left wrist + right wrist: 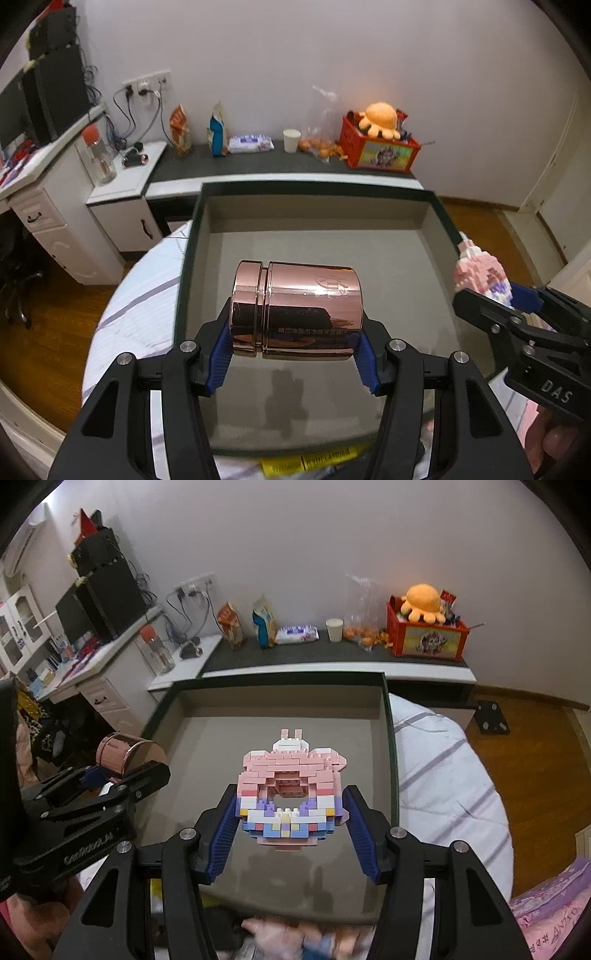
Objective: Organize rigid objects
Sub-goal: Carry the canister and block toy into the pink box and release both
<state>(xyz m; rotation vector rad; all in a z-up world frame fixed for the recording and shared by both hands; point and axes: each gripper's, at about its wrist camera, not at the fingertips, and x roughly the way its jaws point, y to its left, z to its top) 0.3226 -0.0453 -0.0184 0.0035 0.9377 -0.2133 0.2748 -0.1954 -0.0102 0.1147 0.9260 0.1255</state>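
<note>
A lived-in bedroom at home is indicated by a quilted bed [447,775], a white desk with drawers [44,218], a wooden floor [532,775], and a low shelf [258,162] cluttered with snack bags [181,129] and an orange octopus plush [380,118].

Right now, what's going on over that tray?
A person is working two handheld grippers over the dark-rimmed tray. The left gripper has its jaws clamped on the ends of a rose-gold tin, carried sideways. The right gripper grips a pink brick-built figure. Both are held in the air above the tray's bare grey floor; neither has been set down yet.
</note>
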